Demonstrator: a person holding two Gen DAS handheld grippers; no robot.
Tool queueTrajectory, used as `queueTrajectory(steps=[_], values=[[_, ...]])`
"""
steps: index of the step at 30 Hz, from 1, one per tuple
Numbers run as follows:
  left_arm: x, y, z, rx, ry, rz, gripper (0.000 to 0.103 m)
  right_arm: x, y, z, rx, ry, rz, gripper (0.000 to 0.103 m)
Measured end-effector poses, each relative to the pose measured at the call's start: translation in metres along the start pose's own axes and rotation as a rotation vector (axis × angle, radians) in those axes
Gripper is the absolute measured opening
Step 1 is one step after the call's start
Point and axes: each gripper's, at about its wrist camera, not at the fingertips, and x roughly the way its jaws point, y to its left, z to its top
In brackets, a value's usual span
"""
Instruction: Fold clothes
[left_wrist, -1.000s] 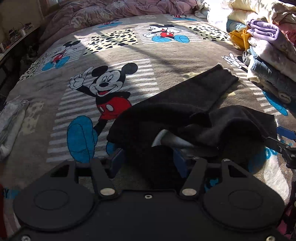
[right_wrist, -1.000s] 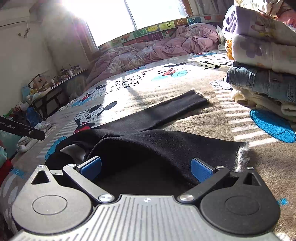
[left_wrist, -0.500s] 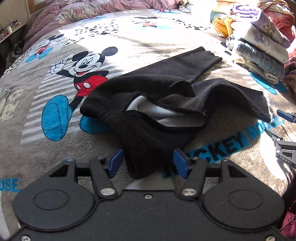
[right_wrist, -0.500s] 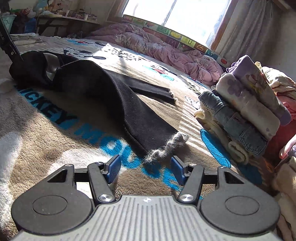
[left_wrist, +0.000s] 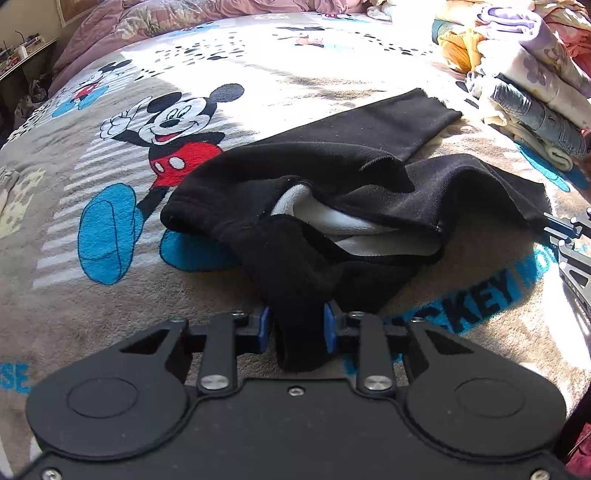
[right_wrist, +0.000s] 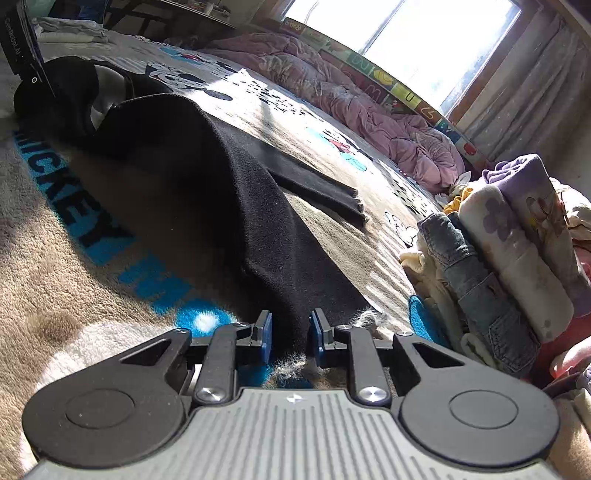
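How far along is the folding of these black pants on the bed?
Done: a stack of folded clothes sits at the bed's edge. In hand: the left gripper has just closed on the waist end of the black pants, and the right gripper on a leg's frayed hem. Left: the pants lie crumpled, legs apart, not yet folded.

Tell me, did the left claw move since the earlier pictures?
Yes. The left claw has come closer to the bed, and its jaws have just been closing onto the black pants. The Mickey Mouse print on the blanket now looks nearer.
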Motion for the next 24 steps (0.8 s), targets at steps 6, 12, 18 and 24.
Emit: queueTrajectory(steps=[6, 12, 18, 24], values=[[-0.025, 0.006, 0.004, 0.009, -0.064, -0.036, 0.023, -0.020, -0.017, 0.014, 0.044, -0.027, -0.016, 0.010], [-0.053, 0.033, -0.001, -0.026, -0.107, -0.067, 0.022, -0.076, -0.043, 0.032, 0.040, -0.088, -0.047, 0.010], [-0.078, 0.051, -0.023, 0.070, -0.145, -0.074, 0.021, -0.122, -0.041, 0.038, -0.059, -0.124, -0.096, 0.010], [-0.080, 0.063, -0.043, 0.057, -0.085, -0.095, 0.023, -0.105, -0.030, 0.016, -0.088, -0.023, -0.038, 0.010]])
